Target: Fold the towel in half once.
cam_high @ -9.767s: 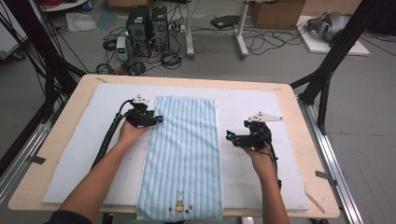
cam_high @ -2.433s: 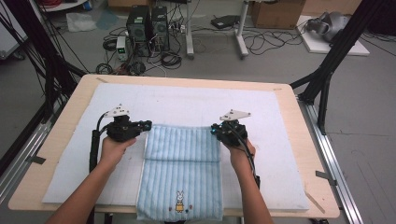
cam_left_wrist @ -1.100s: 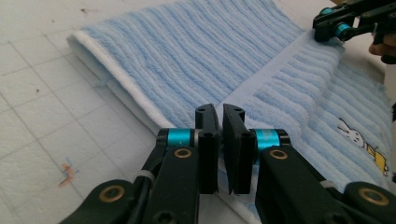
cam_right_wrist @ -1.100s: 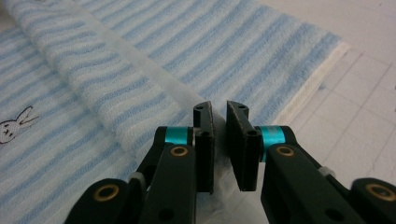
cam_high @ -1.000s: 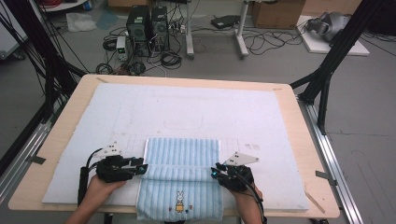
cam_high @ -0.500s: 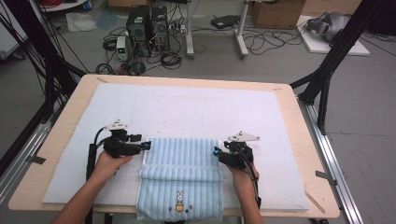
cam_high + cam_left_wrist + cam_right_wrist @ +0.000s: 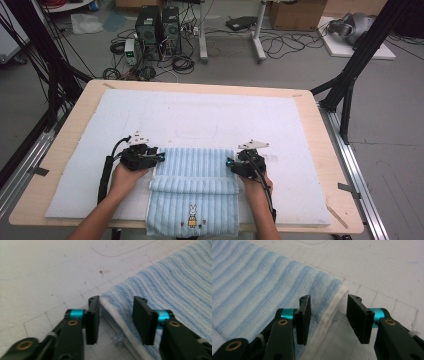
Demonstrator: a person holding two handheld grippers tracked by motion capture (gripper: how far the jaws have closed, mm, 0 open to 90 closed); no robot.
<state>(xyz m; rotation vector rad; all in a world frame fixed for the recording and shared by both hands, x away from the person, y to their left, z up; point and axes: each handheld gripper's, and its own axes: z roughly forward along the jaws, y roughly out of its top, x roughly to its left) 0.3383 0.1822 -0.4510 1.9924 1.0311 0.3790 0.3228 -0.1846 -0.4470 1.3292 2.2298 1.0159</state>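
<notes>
Towel [image 7: 192, 182]: light blue terry, ribbed in lengthwise stripes, white hem, small rabbit motif [image 7: 192, 218] near the edge closest to the person. It lies on the white foam mat [image 7: 210, 112] of the desk [image 7: 75, 117], directly between the two hand-held grippers, its near end hanging slightly over the mat's front edge.

Left hand-held gripper [image 7: 156, 157]: jaws parted, straddling the towel's left far corner. In the left gripper view [image 7: 116, 318] the white hem runs up between the pads without either pad pressing on it; the jaws have just been closing. Released, not gripping.

Right hand-held gripper [image 7: 231, 165]: same posture at the right far corner. In the right gripper view [image 7: 328, 318] the hem passes under the gap, left pad over blue pile, right pad over bare mat; the jaws have just been closing a little. Released, no pinch.

A soft rolled ridge [image 7: 194, 184] crosses the towel just nearer the person than both grippers. Judgement: the far part has been doubled back toward the person, and the grippers sit at the fold's two corners so the layer stays square as the next fold is set up.

Beyond the grippers: bare mat, faintly gridded, with pencil-like arcs and small specks. Farther off, floor with computer towers [image 7: 159, 30] and loose cables.
</notes>
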